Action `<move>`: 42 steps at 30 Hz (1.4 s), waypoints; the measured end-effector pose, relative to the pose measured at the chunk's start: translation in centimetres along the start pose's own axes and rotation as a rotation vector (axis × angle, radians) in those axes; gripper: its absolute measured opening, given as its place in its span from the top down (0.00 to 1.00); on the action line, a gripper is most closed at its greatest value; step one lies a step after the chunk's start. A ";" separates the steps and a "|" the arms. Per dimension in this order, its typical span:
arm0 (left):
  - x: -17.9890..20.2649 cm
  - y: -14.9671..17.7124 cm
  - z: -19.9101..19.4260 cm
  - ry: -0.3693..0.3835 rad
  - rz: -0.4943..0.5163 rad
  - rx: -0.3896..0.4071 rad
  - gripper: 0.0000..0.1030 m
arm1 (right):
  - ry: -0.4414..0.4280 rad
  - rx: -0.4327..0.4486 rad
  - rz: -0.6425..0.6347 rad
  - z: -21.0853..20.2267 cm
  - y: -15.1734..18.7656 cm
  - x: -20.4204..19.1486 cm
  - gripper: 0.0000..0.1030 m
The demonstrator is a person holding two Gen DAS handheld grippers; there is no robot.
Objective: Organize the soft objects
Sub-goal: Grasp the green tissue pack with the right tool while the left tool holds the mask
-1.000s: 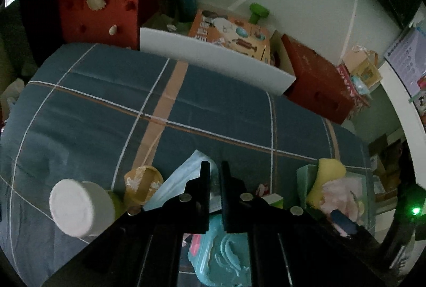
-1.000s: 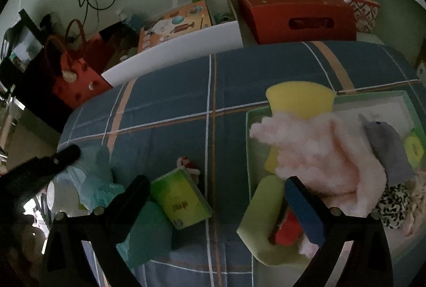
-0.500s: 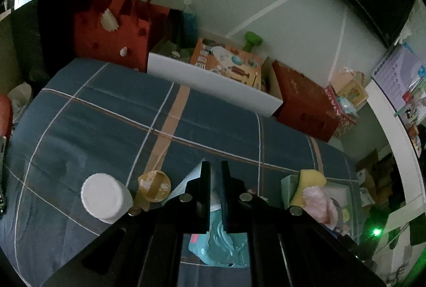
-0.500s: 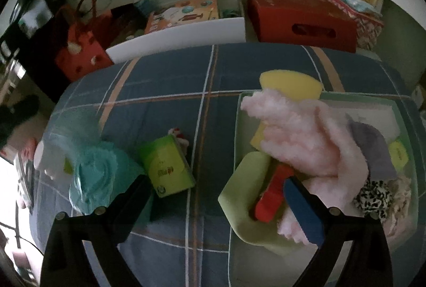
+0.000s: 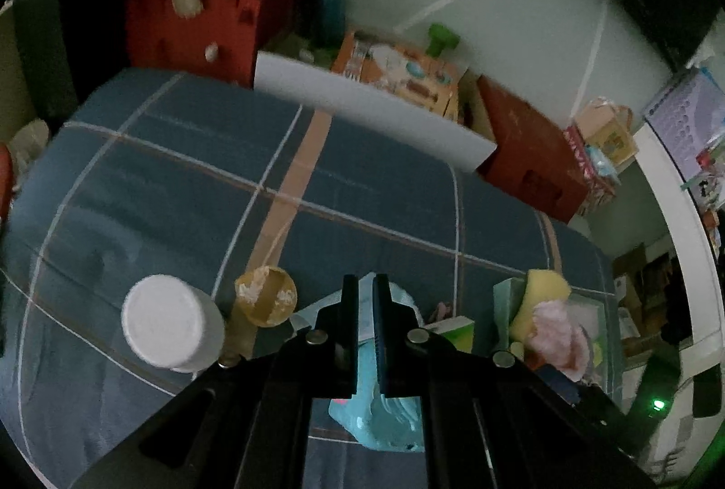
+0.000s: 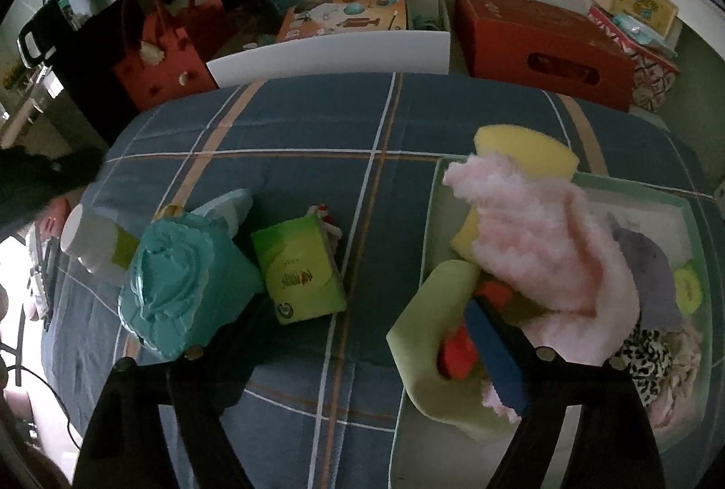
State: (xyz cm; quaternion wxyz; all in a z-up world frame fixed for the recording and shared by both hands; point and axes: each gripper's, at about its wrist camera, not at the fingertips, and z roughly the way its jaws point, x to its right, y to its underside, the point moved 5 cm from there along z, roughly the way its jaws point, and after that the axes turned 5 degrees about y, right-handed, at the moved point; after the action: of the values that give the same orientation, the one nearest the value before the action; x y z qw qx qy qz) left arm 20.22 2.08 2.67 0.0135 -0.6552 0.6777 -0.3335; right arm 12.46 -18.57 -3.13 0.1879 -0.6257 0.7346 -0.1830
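Over the plaid bed (image 6: 317, 117) both tongs tilt down. The left tongs (image 5: 366, 298) are clenched with nothing between them, above a teal pouch (image 5: 389, 416). The right tongs (image 6: 358, 335) stand wide, grasping nothing, their jaws having just been closing a little. Beneath them lies a green tissue pack (image 6: 299, 267); to its right a tray (image 6: 679, 203) holds a pink fluffy cloth (image 6: 543, 244), yellow sponge (image 6: 525, 151) and green cloth (image 6: 435, 330).

Dim, greenish room light – left wrist view motion-blurred, right sharper; heavy fisheye warp, black vignetted corners.
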 end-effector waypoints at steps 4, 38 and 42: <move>-0.2 -0.5 3.1 0.007 -0.002 -0.116 0.95 | 0.007 0.004 -0.046 -0.3 -0.9 -0.5 0.18; -0.4 1.1 15.1 -0.140 0.254 -0.835 0.39 | -0.243 -0.386 -0.540 8.0 -3.0 -4.5 0.25; -0.2 2.1 16.1 -0.122 0.269 -0.864 0.32 | -0.269 -0.397 -0.554 8.6 -3.0 -4.6 0.28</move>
State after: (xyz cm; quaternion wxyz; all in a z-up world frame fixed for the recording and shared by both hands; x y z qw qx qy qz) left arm 25.73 -4.86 -10.92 -0.1780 -0.5252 0.8318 0.0237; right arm 20.00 -14.79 -8.84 0.1010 -0.8437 0.5273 0.0032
